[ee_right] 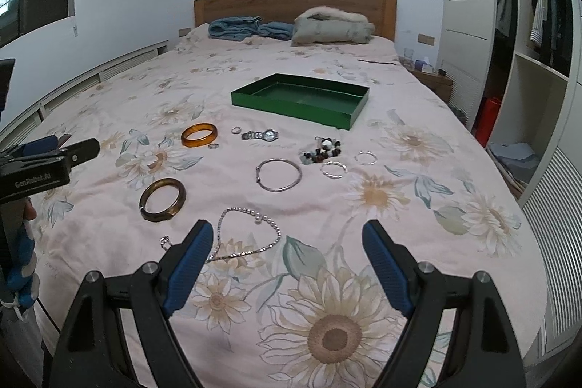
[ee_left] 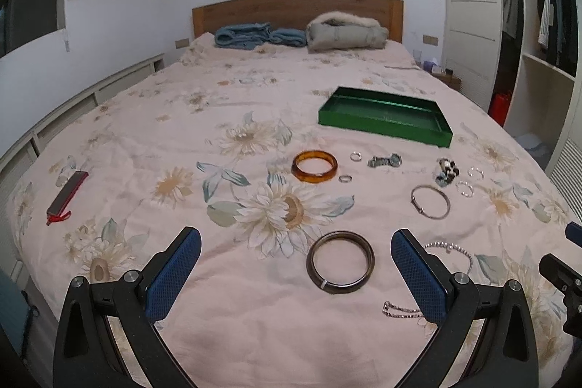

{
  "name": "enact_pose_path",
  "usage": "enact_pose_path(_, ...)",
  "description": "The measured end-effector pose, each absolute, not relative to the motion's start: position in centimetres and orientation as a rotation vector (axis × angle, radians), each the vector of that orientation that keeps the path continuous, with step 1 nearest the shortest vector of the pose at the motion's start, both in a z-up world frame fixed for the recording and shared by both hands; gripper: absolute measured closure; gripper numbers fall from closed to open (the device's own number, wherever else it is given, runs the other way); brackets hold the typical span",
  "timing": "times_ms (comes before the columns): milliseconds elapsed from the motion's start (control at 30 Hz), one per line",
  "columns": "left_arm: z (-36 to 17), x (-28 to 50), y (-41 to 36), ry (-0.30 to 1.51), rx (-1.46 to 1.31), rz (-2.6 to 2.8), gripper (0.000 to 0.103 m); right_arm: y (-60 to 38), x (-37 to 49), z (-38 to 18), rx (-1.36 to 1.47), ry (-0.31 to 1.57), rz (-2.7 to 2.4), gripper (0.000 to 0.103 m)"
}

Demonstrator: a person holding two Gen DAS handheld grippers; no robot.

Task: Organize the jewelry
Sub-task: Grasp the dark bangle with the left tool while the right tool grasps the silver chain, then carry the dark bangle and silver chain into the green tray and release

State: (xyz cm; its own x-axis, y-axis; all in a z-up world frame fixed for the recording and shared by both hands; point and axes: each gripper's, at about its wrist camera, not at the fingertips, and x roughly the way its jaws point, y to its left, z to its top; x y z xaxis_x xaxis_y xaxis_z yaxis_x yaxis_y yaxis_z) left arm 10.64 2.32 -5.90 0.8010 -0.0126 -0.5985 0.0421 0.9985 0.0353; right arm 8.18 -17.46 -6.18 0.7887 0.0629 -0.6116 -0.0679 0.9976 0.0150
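Both claws hang open over a floral bedspread [ee_right: 382,140]. Between the left gripper's [ee_left: 295,244] spread fingers lies a dark bangle [ee_left: 340,262]. Just ahead-left of the right gripper [ee_right: 287,235] lies a pearl necklace [ee_right: 251,231]. Farther ahead sit an amber bangle [ee_left: 314,167], a watch [ee_right: 260,134], and a green tray [ee_right: 349,111], nothing visible inside. A wooden headboard [ee_right: 294,2] stands beyond.

Home bedroom. Double bed [ee_right: 327,242] w/ floral pink cover, wooden headboard [ee_right: 294,2], folded blankets [ee_right: 251,28] at head end. Open wardrobe [ee_right: 538,68] at one side w/ hanging clothes [ee_right: 542,13]; nightstand [ee_right: 433,79] beside bed.
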Motion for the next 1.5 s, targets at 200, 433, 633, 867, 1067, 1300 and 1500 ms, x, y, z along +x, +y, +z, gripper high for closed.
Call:
enact_pose_path(200,-7.4,11.6,2.4,0.678,0.045,-0.041,0.000,-17.1,8.8,-6.9,-0.001,0.678,0.109,0.019)
enact_pose_path(433,-9.8,13.3,2.9,0.745,0.037,-0.047,0.002,-16.3,9.6,-8.5,0.000,0.702,0.220,0.019)
enact_pose_path(633,-12.3,15.2,3.5,0.814,0.019,-0.070,0.004,-14.2,11.3,-11.6,-0.038,0.779,0.345,0.019)
enact_pose_path(867,-14.8,18.1,3.7,0.884,0.012,-0.081,0.012,-13.4,14.9,-15.3,-0.037,0.892,0.371,0.019)
enact_pose_path(1067,-16.8,20.4,3.0,0.941,0.030,-0.121,0.030,-13.3,17.6,-17.2,-0.002,0.950,0.345,0.019)
enact_pose_path(1300,-17.6,20.7,0.7,0.951,0.126,-0.165,0.054,-13.1,19.9,-17.8,-0.021,0.946,0.344,0.052)
enact_pose_path(1500,-17.5,20.2,-0.9,0.950,0.189,-0.193,0.093,-14.9,20.1,-17.5,0.044,0.964,0.366,0.097)
